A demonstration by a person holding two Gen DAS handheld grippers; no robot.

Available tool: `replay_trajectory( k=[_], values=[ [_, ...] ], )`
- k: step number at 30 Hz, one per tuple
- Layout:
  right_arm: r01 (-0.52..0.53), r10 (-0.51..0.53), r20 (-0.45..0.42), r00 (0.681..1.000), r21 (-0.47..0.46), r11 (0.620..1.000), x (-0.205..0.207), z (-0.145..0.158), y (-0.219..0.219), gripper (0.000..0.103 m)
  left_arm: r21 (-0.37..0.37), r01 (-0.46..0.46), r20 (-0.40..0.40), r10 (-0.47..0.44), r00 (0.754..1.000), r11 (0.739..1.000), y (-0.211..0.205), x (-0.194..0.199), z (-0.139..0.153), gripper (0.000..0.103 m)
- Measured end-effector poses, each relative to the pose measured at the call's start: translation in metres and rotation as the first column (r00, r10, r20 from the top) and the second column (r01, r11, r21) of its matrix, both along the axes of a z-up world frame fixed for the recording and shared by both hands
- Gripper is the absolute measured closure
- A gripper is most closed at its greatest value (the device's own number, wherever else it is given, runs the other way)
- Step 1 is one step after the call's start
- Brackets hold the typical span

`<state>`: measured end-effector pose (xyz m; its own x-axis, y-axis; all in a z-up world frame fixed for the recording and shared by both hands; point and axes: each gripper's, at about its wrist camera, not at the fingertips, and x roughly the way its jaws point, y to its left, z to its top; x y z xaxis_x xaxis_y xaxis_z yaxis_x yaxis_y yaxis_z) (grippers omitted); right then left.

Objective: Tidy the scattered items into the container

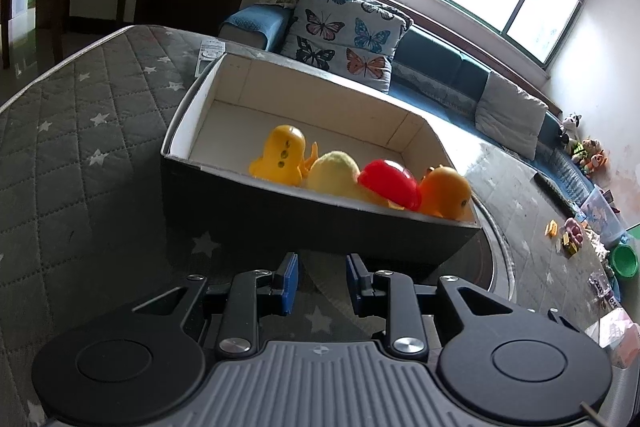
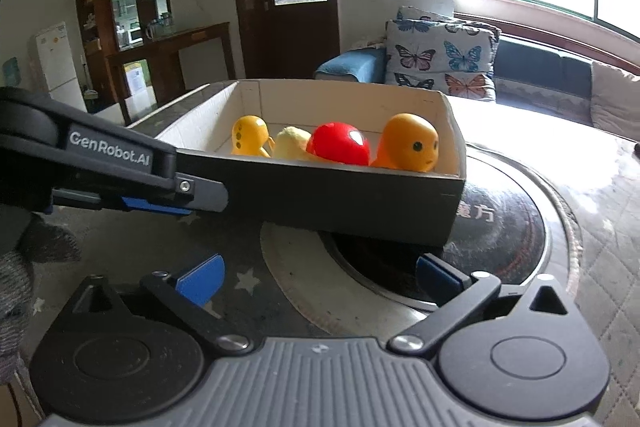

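My left gripper (image 1: 322, 281) and right gripper (image 2: 320, 277) hover with jaws parted and empty beside the box (image 2: 352, 195) on the counter (image 1: 80, 147) — light, stiff cardboard holding smooth toys (image 2: 340, 143), best pinched at its rim.

The box's (image 2: 340, 195) near wall hides the toys' lower halves; behind the red toy (image 1: 390, 183), the plush (image 1: 334, 173) is partly covered.
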<state>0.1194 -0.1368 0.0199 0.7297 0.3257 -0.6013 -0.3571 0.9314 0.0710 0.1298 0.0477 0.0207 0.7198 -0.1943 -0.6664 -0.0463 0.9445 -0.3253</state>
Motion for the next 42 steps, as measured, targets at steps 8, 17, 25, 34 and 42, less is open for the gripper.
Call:
replay_trajectory(
  k=[8, 17, 25, 34, 42],
  values=[
    [0.009, -0.009, -0.012, 1.000, -0.001, 1.000, -0.005, -0.002, 0.001, 0.000, 0.046, 0.011, -0.021, -0.010, 1.000, 0.999, -0.004, -0.008, -0.004, 0.074],
    [0.016, -0.016, -0.026, 1.000, -0.009, 1.000, -0.013, -0.006, 0.003, 0.000, 0.069, 0.011, -0.059, -0.007, 0.998, 0.998, -0.003, -0.017, -0.012, 0.074],
    [0.017, -0.017, -0.031, 0.999, -0.013, 1.000, -0.020, -0.008, 0.004, 0.000, 0.085, 0.012, -0.060, -0.007, 0.998, 0.996, -0.004, -0.026, -0.015, 0.074],
    [0.017, -0.018, -0.048, 0.999, -0.011, 1.000, -0.024, -0.011, 0.004, 0.000, 0.098, 0.007, -0.058, -0.001, 0.998, 0.995, -0.005, -0.031, -0.016, 0.074],
    [0.019, -0.020, -0.053, 0.998, -0.008, 1.000, -0.027, -0.010, 0.004, 0.000, 0.123, -0.008, -0.043, 0.014, 0.999, 0.992, -0.007, -0.036, -0.015, 0.074]
  ],
)
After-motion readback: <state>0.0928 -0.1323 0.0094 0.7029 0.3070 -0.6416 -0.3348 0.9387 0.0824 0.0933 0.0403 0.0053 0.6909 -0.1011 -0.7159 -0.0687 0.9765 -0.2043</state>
